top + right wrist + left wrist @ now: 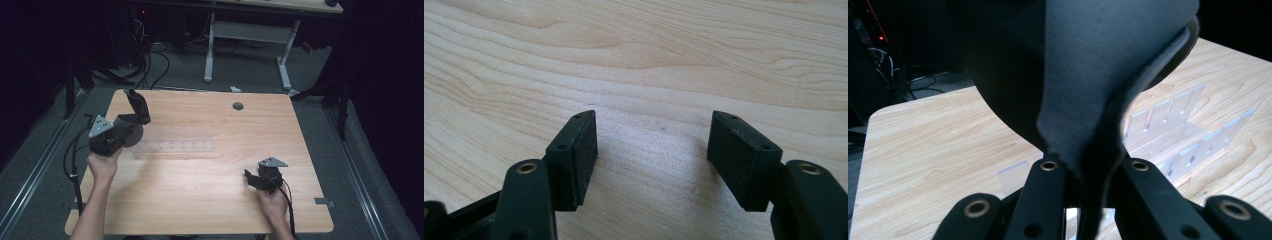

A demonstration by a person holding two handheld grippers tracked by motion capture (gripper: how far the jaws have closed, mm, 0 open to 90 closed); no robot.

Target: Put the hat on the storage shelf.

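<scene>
Room: your wooden table (200, 175) stands on grey carpet in a dark room, with a white-legged desk (247, 47) beyond it at 12 o'clock and cables (150, 62) on the floor toward 11 o'clock.
Table top: a round grommet hole (238, 106) sits toward 1 o'clock from the centre.
Container: a clear slotted acrylic rack (175, 147) lies flat just left of centre; in the left gripper view its slots (1168, 135) look empty, though the near part is hidden behind the cloth.
Left gripper: your left gripper (131, 125) is at 9 o'clock, its jaws closed tight on a dark grey piece of fabric (1088, 75).
Fabric: the fabric rises in a twisted strip toward 11 o'clock, lifted off the table, just beside the rack's left end.
Right gripper: your right gripper (651, 145) is at 4 o'clock, low over bare wood, jaws spread wide with nothing between its pads (586, 150).
Gap: the two grippers are well apart.
</scene>
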